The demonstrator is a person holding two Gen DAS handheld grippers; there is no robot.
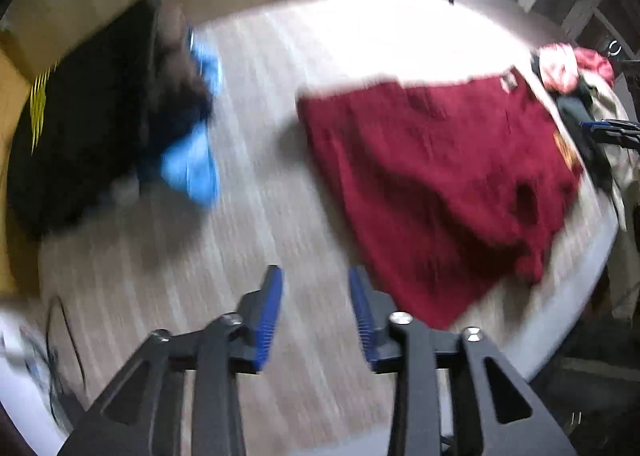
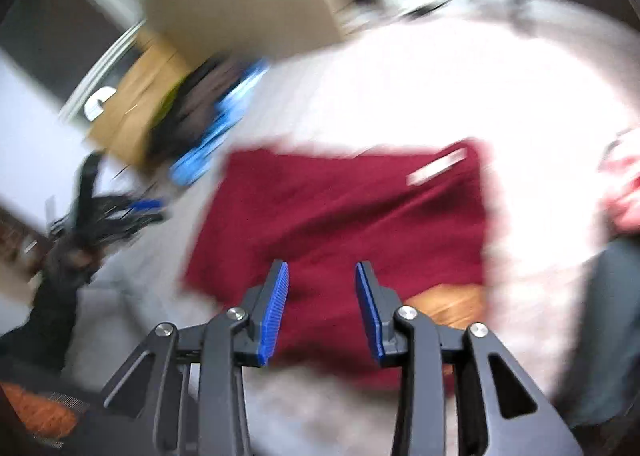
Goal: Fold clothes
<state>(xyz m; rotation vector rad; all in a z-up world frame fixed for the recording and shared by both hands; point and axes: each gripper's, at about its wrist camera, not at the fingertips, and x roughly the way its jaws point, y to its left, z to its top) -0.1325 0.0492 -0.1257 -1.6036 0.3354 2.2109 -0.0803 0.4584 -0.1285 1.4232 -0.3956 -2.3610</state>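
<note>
A dark red garment (image 1: 432, 176) lies folded flat on the pale table (image 1: 260, 216), right of centre. It also shows in the right wrist view (image 2: 340, 224), with a white label near its far right corner. My left gripper (image 1: 316, 276) is open and empty, above bare table just left of the garment's near edge. My right gripper (image 2: 322, 268) is open and empty, hovering over the garment's near part. The right gripper's blue tips also show at the left wrist view's right edge (image 1: 608, 130). Both views are motion-blurred.
A stack of dark and blue clothes (image 1: 120, 116) sits at the table's left, also in the right wrist view (image 2: 200, 128). A pile of pink and grey clothes (image 1: 572, 72) lies at the far right. A cardboard box (image 2: 132, 104) stands beyond the left stack. The table edge (image 1: 560, 320) runs near right.
</note>
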